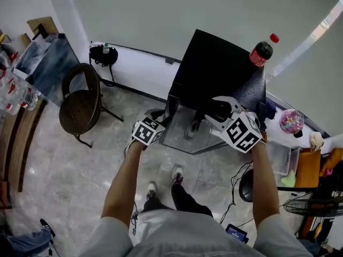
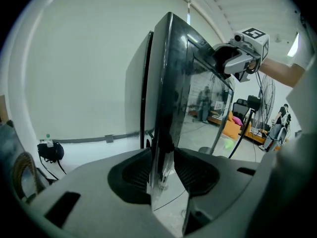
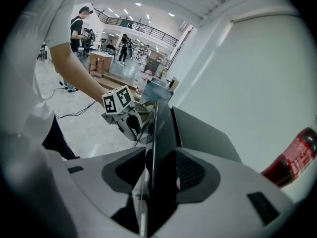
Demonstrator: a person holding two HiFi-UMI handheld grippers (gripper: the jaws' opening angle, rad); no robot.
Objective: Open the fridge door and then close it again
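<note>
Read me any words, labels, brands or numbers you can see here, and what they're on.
Soda bottle label: print too blurred to read.
Marker cubes: black-and-white square patterns, no words or numbers.
Nothing else readable.

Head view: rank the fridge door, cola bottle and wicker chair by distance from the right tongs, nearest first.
From the right tongs:
1. black glass fridge door, clamped in them.
2. red-capped cola bottle, behind them on the black fridge top, right corner.
3. round brown wicker chair, far left on the floor.
</note>
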